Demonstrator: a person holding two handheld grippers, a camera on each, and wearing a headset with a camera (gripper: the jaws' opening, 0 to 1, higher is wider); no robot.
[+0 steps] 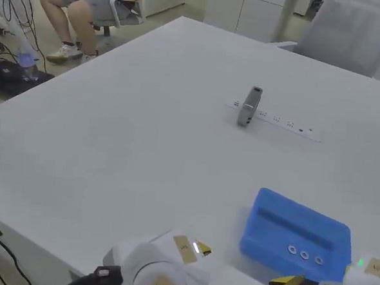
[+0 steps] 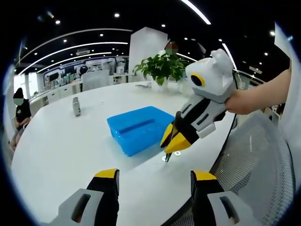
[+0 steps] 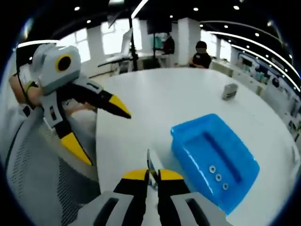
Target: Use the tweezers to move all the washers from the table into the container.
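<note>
Right gripper view showed the right gripper (image 3: 149,175) with its jaws drawn almost together on the tweezers (image 3: 148,162), whose slim blades ran forward along the jaws and down toward the white table (image 3: 155,108), just beside the blue container (image 3: 214,157). Three washers (image 3: 218,177) already lay in a row inside the container, along the side nearest the person. In the left gripper view, a small ring that looked like a washer (image 2: 165,159) lay on the table at the tweezers' tip, just outside the container, with what may have been a second ring close beside it. Whether the tip had hold of it could not be told. The left gripper (image 2: 155,181) hung with its jaws spread wide and nothing between them, farther from the container than the right and off to the side. The coming move appeared to turn on one short gap. The loose washer lay ahead of and below the right jaws, on the tweezers' long axis, and the container stood just beside it. That made the right hand the nearer one for the pick and the carry. In the head view, a power strip (image 1: 275,118) lay well beyond the container's far side.
</note>
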